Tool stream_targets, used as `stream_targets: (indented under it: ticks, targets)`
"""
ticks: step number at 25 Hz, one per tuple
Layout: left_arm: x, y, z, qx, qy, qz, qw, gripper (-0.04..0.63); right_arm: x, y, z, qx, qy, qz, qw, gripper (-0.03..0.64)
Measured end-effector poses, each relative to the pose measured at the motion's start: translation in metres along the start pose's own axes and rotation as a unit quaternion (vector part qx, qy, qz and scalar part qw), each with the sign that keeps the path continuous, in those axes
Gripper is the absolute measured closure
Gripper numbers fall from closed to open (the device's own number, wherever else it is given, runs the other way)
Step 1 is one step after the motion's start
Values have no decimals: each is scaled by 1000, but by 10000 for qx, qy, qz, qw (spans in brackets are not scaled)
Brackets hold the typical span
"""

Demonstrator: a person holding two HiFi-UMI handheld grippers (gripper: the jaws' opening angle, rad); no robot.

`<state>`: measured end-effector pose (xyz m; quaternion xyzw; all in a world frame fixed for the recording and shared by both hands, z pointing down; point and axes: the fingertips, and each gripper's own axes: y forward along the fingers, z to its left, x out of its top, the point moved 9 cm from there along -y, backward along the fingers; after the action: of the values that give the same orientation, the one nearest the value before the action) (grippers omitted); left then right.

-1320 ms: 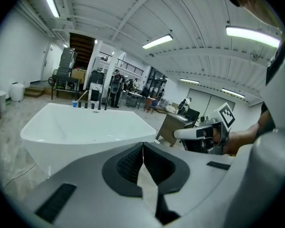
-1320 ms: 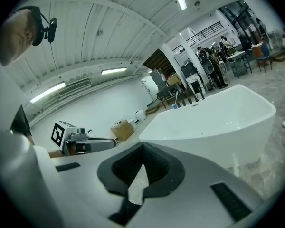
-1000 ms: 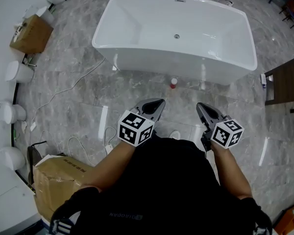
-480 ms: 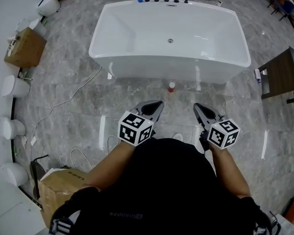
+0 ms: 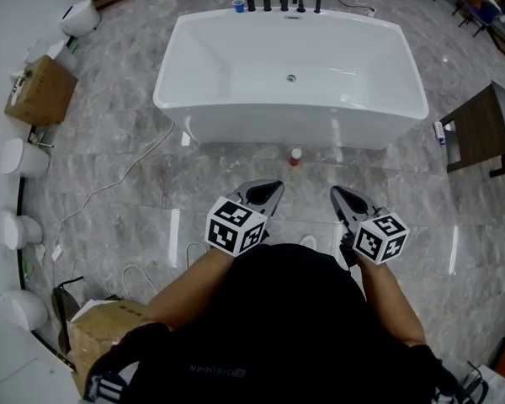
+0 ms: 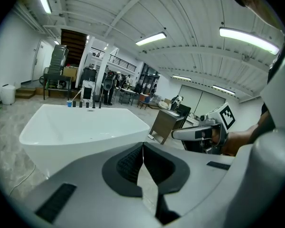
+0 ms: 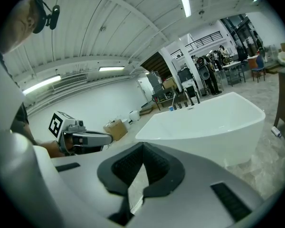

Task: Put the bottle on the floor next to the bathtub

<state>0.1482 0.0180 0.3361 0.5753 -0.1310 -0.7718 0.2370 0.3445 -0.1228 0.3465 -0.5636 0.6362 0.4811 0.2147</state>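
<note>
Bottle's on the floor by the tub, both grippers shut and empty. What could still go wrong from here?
1. The bottle appears to stand free on the glossy floor just in front of the bathtub, straight ahead of the left gripper and right gripper. A forward step or swing might tip it.
2. A white cable trails across the floor at the left, probably a trip hazard if the person turns that way.

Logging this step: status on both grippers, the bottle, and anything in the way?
Left gripper shut, empty. Right gripper shut, empty. Bottle standing on floor beside bathtub. Nothing in the way.
</note>
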Motion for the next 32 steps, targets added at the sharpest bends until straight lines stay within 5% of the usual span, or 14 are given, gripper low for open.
stream_targets:
  ticks: [32]
  targets:
    - [-2, -7, -2, -105, -37, -66, 9999, 578, -5, 3, 9, 8, -48, 49, 10000, 581]
